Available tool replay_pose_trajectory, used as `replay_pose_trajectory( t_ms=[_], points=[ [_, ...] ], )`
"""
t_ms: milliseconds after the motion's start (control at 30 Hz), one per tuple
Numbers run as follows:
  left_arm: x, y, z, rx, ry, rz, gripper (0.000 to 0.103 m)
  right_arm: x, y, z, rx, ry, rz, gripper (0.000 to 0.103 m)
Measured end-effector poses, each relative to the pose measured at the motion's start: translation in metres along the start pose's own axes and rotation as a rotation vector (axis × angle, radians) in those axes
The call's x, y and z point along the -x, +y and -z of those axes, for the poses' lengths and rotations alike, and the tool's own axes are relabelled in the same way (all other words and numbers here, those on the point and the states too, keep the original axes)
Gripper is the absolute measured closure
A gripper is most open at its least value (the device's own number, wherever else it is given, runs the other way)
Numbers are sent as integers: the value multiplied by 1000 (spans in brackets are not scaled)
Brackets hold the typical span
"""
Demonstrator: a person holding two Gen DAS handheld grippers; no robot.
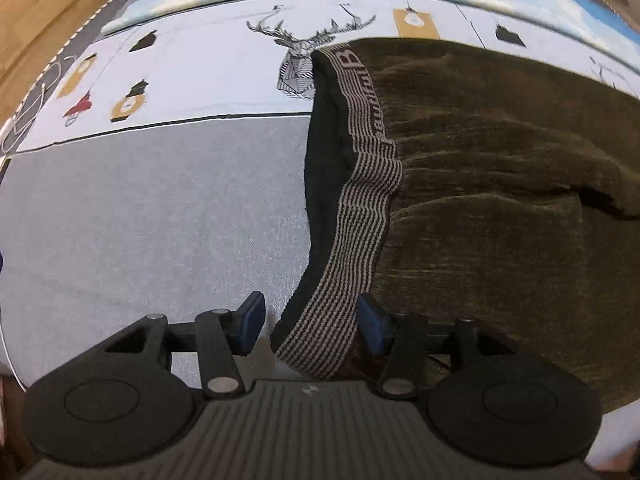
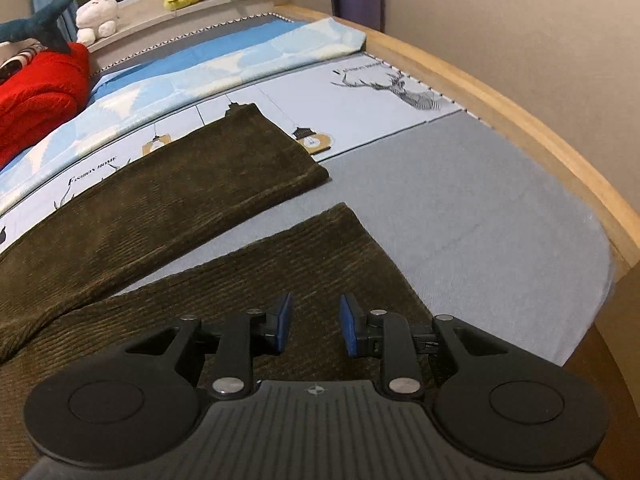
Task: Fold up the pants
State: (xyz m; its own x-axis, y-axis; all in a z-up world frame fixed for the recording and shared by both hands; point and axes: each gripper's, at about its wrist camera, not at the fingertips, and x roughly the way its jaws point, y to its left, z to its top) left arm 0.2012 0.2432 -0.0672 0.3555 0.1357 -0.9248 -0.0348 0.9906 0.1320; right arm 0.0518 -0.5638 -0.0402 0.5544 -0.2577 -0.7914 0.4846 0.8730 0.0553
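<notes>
Your left gripper (image 1: 311, 328) has its jaws spread wide, and the striped waistband (image 1: 360, 216) of the brown pants (image 1: 500, 200) lies right between them, not pinched. The pants stretch away ahead and to the right of those jaws, flat on the bed sheet (image 1: 160, 208). Your right gripper (image 2: 313, 325) has its jaws spread too, holding nothing. They hang over the near pant leg (image 2: 304, 264). The far pant leg (image 2: 180, 176) lies ahead and to the left of them, apart from the near 1. A red blanket (image 2: 36, 92) sits far off to the left.
</notes>
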Motion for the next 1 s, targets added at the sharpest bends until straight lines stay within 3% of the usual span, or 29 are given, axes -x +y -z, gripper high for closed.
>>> replay_pose_trajectory(
  t_ms=[100,300,367,400,500,667,733,867,933,1000],
  points=[
    [-6,-1,0,-22,21,-3,48,2,5,1,43,-9,11,75],
    [-16,-7,-3,-79,36,5,65,5,9,-1,91,-20,30,75],
    [-17,-7,-1,-98,29,-3,75,6,8,-2,74,-21,28,75],
    [-17,-6,0,-110,27,-26,88,6,8,-3,66,-23,26,75],
    [-14,1,2,-98,28,-19,94,5,12,-4,69,-24,21,75],
    [-10,-4,5,-146,21,-49,92,3,25,-5,110,-17,21,75],
    [1,-6,2,-147,-35,-64,91,5,29,-6,109,-22,15,75],
    [23,-16,1,-176,-155,57,90,12,37,-8,106,-48,3,75],
    [20,-27,6,-230,-125,126,81,15,42,-8,113,-64,0,75],
    [-4,-40,17,-317,35,123,61,19,46,-10,118,-79,-7,75]
  ],
)
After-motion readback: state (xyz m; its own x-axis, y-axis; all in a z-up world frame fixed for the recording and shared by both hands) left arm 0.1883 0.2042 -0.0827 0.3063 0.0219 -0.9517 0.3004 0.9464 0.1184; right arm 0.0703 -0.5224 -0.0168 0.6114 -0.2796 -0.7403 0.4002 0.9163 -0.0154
